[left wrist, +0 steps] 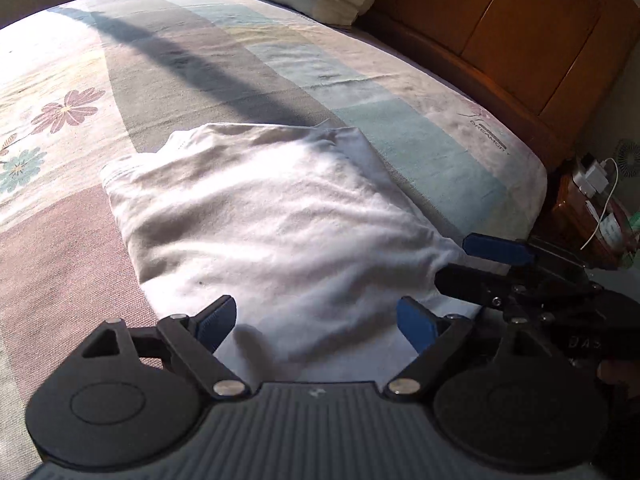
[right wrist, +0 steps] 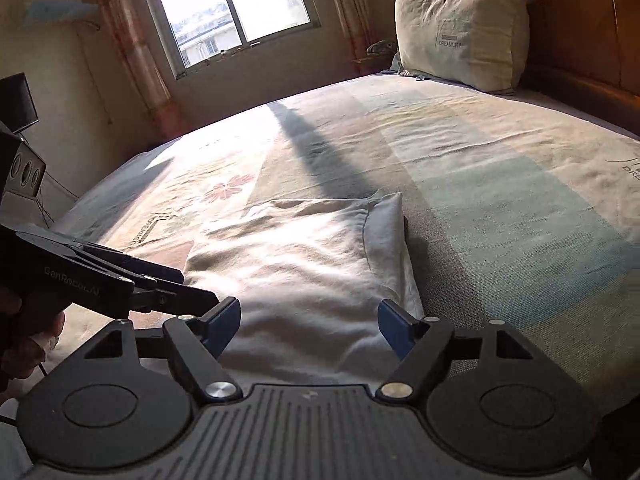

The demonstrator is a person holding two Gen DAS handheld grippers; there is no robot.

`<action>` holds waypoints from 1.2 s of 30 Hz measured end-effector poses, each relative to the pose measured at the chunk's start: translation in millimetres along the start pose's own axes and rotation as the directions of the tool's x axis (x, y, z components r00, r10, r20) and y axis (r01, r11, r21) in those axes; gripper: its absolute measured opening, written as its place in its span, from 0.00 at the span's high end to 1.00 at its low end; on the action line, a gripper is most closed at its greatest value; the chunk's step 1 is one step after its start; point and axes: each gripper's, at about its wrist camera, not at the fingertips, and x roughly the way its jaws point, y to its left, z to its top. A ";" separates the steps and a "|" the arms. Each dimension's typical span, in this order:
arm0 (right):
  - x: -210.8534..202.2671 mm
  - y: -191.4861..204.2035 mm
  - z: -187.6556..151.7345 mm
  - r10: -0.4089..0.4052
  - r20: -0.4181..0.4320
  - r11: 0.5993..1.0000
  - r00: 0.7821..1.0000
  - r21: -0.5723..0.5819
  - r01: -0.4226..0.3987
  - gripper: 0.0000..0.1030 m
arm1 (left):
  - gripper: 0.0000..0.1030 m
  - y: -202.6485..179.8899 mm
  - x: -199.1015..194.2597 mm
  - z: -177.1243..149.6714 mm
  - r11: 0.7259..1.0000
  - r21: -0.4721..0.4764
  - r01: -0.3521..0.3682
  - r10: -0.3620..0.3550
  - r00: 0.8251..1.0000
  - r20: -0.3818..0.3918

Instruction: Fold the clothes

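A white garment (left wrist: 272, 216) lies folded into a rough rectangle on the bed; it also shows in the right wrist view (right wrist: 308, 264). My left gripper (left wrist: 316, 322) is open, its blue pads spread over the garment's near edge, holding nothing. My right gripper (right wrist: 310, 326) is open over the same near edge, holding nothing. The right gripper also shows in the left wrist view (left wrist: 480, 264) at the garment's right side, fingers apart. The left gripper shows in the right wrist view (right wrist: 152, 280) at the garment's left side.
The bed sheet (left wrist: 168, 92) is patterned with flowers and colour blocks. A pillow (right wrist: 460, 36) leans on the wooden headboard (left wrist: 520, 40). A nightstand with a charger and cable (left wrist: 596, 184) stands past the bed's right edge. A window (right wrist: 236, 8) is on the far wall.
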 end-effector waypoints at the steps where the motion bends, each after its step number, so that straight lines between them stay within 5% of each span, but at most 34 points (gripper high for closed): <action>1: -0.8 -0.9 0.5 -0.008 -0.003 1.000 1.000 0.006 0.008 0.22 | 0.15 0.8 2.3 -7.4 1.000 -0.014 -0.005 0.005 1.000 0.003; 4: -4.2 -3.0 0.4 -0.018 -0.005 1.000 1.000 0.016 0.018 0.22 | 0.15 -11.0 -4.9 -17.3 0.999 0.018 -0.047 0.046 0.998 0.039; 11: -13.6 -6.8 -2.0 -0.024 0.001 0.999 1.000 0.030 0.024 0.19 | 0.10 -21.3 -6.7 -34.8 1.000 -0.001 0.028 -0.028 1.000 0.011; 19: -20.9 -10.1 -4.9 -0.029 0.001 0.999 1.000 0.046 0.029 0.15 | 0.10 17.4 -27.5 40.5 0.989 -0.139 0.052 -0.028 0.985 0.170; 24: -12.7 -6.6 -8.8 -0.023 -0.032 0.999 0.999 0.029 0.023 0.14 | 0.10 44.5 22.3 82.2 0.972 -0.232 0.046 -0.018 0.993 0.120; 27: -12.6 -10.2 -8.2 -0.027 -0.032 0.999 0.999 0.034 0.028 0.10 | 0.11 58.5 53.8 93.7 0.966 -0.259 -0.021 0.043 0.996 0.081; 31: -10.9 -17.0 -6.2 -0.040 -0.033 0.998 0.999 0.048 0.042 0.10 | 0.11 62.4 58.3 113.5 0.968 -0.233 -0.090 0.121 0.985 0.121; 36: -5.0 -17.0 -6.3 -0.030 -0.041 0.998 0.999 0.045 0.032 0.10 | 0.10 40.4 20.3 101.2 0.987 -0.154 -0.049 0.069 0.990 0.123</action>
